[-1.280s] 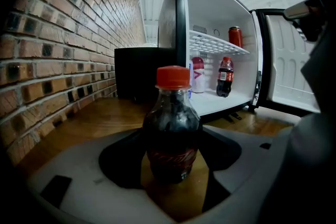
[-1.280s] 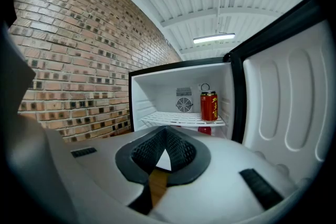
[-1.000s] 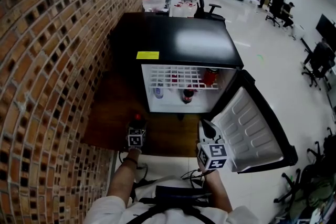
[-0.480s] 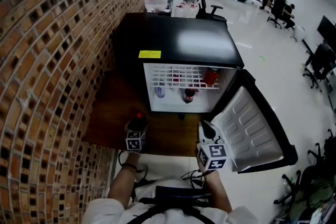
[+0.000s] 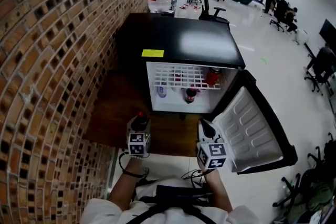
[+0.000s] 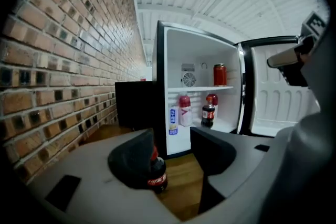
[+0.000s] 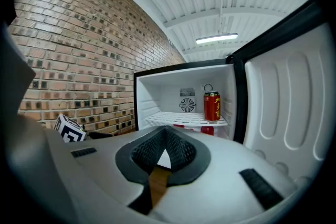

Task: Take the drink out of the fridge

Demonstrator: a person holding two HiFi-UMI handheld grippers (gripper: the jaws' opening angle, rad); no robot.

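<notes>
Straight ahead at twelve o'clock, the black fridge [image 5: 178, 39] stands open, its door [image 5: 252, 128] swung out toward four o'clock. At the fridge's seven o'clock the left gripper [image 6: 173, 147] is closing its jaws around an upright cola bottle [image 6: 156, 173], which sits against the left jaw with a gap to the right one. The right gripper [image 7: 165, 136], at five o'clock, has its jaws together and empty, while a red can [image 6: 220, 74] stands on the upper shelf.

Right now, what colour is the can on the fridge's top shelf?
Red. The can shows best in the right gripper view.
</notes>
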